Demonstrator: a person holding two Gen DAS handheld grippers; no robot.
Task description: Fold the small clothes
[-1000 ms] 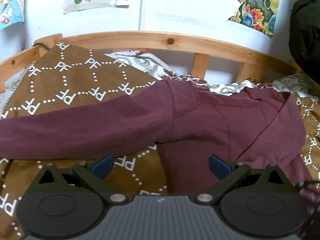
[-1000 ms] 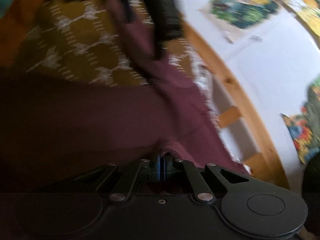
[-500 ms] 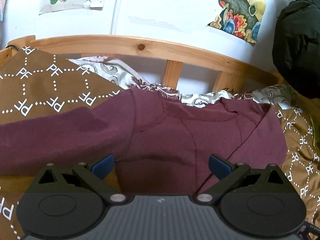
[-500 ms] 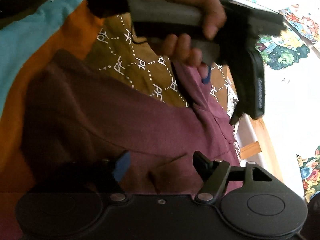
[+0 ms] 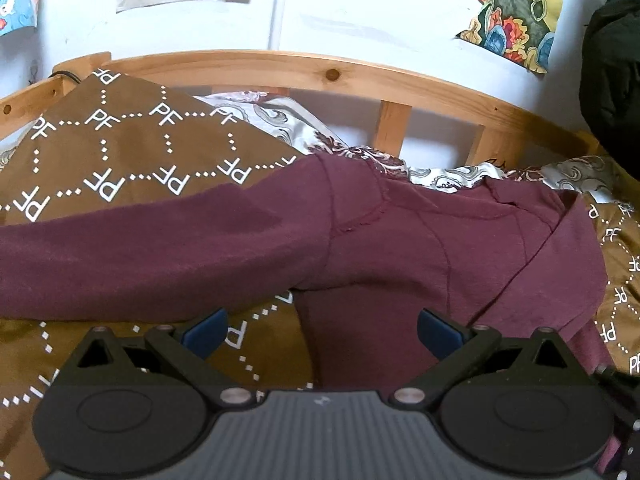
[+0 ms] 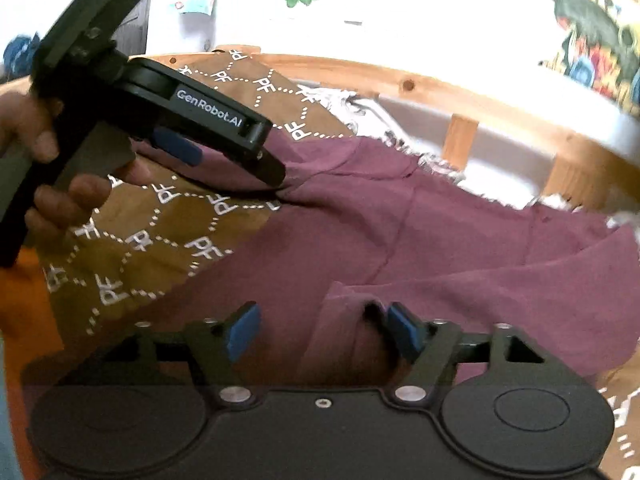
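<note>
A maroon sweatshirt (image 5: 400,248) lies spread on a brown blanket (image 5: 120,148) printed with white letters. One sleeve (image 5: 140,256) stretches out to the left. My left gripper (image 5: 320,330) hovers open over the sweatshirt's lower body and grips nothing. In the right wrist view a person's hand (image 6: 60,184) holds that gripper over the sleeve. My right gripper (image 6: 323,332) is over the sweatshirt (image 6: 440,240), its jaws closing. A folded flap of maroon cloth (image 6: 348,320) lies between them, and the pads do not press it.
A curved wooden bed rail (image 5: 360,76) runs behind the blanket, with a patterned silver sheet (image 5: 280,120) bunched below it. The white wall behind carries coloured pictures. A black garment (image 5: 612,80) hangs at the right. Orange cloth (image 6: 24,300) lies at the left.
My right gripper, shut on maroon cloth a second ago, has let go and rolled upright. The left gripper stayed open; its view swung right, then back.
</note>
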